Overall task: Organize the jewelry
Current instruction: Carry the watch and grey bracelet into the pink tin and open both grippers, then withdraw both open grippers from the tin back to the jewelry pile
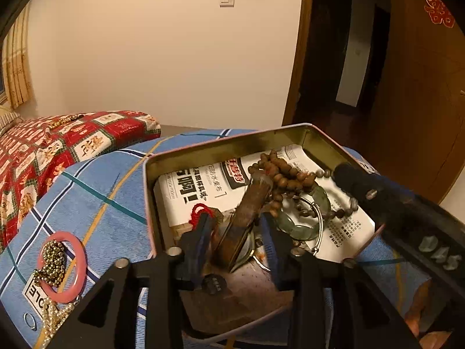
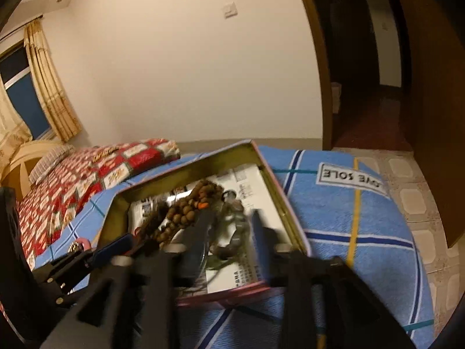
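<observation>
Tangling threatens: left tool (image 1: pixel 235 229), narrowly parted around a brown tube (image 1: pixel 247 215), and right tool (image 2: pixel 229 226), open over the jade bangle (image 1: pixel 305 218), crowd the tin (image 1: pixel 203 151)'s beads (image 1: pixel 279 174).

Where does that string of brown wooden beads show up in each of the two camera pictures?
Left wrist view: brown wooden beads at centre right, in the tin's far part.
Right wrist view: beads left of centre, blurred.
Shared landmark: the open tin holding them.
</observation>
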{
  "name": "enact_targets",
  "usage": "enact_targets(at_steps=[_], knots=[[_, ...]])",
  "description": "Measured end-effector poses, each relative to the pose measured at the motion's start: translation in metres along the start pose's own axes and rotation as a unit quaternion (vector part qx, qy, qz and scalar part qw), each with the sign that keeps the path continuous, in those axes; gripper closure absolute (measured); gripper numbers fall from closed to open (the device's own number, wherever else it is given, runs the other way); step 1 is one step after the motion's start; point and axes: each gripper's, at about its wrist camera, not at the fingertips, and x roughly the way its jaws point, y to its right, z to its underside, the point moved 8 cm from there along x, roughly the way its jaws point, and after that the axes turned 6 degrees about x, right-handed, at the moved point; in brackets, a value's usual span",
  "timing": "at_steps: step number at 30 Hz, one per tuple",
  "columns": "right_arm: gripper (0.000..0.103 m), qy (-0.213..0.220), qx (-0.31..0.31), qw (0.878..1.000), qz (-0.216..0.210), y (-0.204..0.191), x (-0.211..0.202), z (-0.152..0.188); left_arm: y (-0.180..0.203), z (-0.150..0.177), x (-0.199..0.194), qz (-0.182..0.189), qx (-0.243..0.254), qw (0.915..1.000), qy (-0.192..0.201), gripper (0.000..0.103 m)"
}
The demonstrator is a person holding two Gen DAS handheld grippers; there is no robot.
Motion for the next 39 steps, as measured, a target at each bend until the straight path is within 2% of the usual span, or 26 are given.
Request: enact_targets(at_steps=[2, 4, 8, 13, 19, 23, 39], knots=[[0.035, 0.026, 0.005, 1.000, 0.001, 0.001, -0.009, -0.006, -0.001, -0.001, -0.007, -0.003, -0.002, 0.9999, 0.017, 0.037], [0.035, 0.050, 0.007, 0.999, 0.009, 0.004, -0.017, -0.012, -0.002, -0.003, -0.017, -0.008, -0.004, 0.9993, 0.038, 0.031], [0.035, 0.073, 0.025, 0.997, 0.025, 0.014, -0.024, -0.018, -0.008, 0.002, -0.035, -0.019, -0.006, 0.9984, 0.053, 0.031], [0.035, 0.082, 0.034, 0.996, 0.028, 0.017, -0.026, -0.019, -0.024, 0.014, -0.054, -0.043, -0.016, 0.9972, 0.060, 0.031], [0.035, 0.112, -0.006, 0.992, 0.053, 0.002, -0.033, -0.011, -0.039, 0.030, -0.068, -0.079, -0.013, 0.9954, 0.054, 0.031], [0.035, 0.111, -0.019, 0.991, 0.066, -0.008, -0.035, -0.002, -0.050, 0.041, -0.074, -0.093, -0.013, 0.9945, 0.047, 0.031], [0.034, 0.100, -0.008, 0.993, 0.065, -0.029, -0.061, 0.034, -0.063, 0.070, -0.100, -0.063, -0.032, 0.9969, 0.035, 0.031]])
